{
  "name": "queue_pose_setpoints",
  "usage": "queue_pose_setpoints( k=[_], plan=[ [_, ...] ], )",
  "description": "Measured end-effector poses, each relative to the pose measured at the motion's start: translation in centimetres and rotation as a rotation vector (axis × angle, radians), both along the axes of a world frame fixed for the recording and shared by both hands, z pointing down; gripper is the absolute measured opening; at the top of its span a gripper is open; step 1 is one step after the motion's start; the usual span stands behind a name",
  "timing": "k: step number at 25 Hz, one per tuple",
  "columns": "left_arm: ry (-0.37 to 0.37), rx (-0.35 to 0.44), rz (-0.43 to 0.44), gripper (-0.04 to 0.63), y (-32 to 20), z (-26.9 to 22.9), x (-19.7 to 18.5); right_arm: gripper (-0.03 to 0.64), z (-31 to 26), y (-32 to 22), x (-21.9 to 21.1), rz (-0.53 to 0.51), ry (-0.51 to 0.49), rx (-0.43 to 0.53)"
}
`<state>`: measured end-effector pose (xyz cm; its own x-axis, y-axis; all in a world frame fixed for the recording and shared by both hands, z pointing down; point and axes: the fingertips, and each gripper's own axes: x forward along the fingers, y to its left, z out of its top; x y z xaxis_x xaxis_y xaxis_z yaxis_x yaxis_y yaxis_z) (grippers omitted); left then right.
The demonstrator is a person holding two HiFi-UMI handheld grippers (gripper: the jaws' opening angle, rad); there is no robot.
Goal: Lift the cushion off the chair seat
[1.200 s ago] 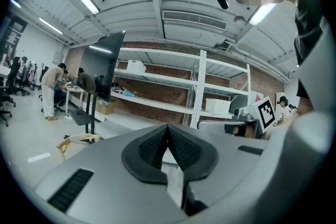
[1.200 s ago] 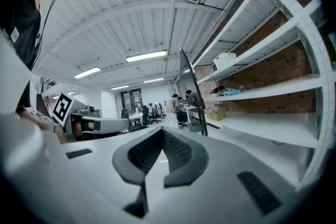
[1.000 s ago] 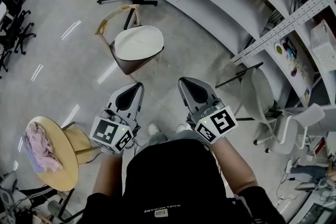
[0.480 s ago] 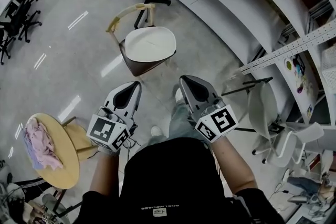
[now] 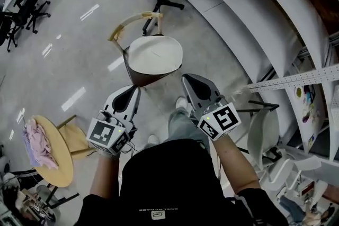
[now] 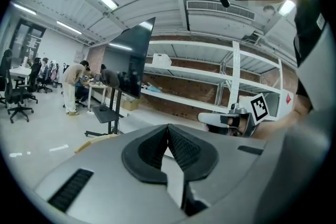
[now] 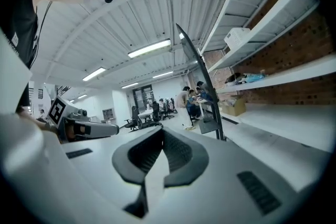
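Both grippers are hanging clenched and empty in front of the chair.

At far left a round table (image 5: 62, 165) is carrying a pink cloth (image 5: 35, 143). The left gripper (image 5: 138, 88) is pointing toward the chair (image 5: 130, 21), its jaws pressing together on nothing. The white cushion (image 5: 155, 53) is lying flat on the chair seat, ahead of both grippers and touching neither. The right gripper (image 5: 185, 80) is likewise squeezing closed on nothing, its tip showing just below the seat's near edge in the head view. A white chair (image 5: 263, 129) is standing at far right.
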<state>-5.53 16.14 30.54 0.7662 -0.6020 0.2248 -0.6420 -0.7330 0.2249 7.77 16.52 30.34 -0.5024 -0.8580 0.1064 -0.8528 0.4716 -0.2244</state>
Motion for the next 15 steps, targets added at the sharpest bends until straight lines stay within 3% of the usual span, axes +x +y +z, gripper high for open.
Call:
queue_pose_setpoints(
  k=[9,15],
  plan=[
    [-0.035,-0.018,-0.119,0.012,-7.2,0.7,4.2,0.009,0.8,-8.2,4.3,-0.108,-0.04,-0.04],
    [-0.065,-0.04,-0.21,0.012,-9.7,1.6,5.0,0.009,0.8,-12.4,6.2,-0.194,-0.045,-0.059]
  ],
)
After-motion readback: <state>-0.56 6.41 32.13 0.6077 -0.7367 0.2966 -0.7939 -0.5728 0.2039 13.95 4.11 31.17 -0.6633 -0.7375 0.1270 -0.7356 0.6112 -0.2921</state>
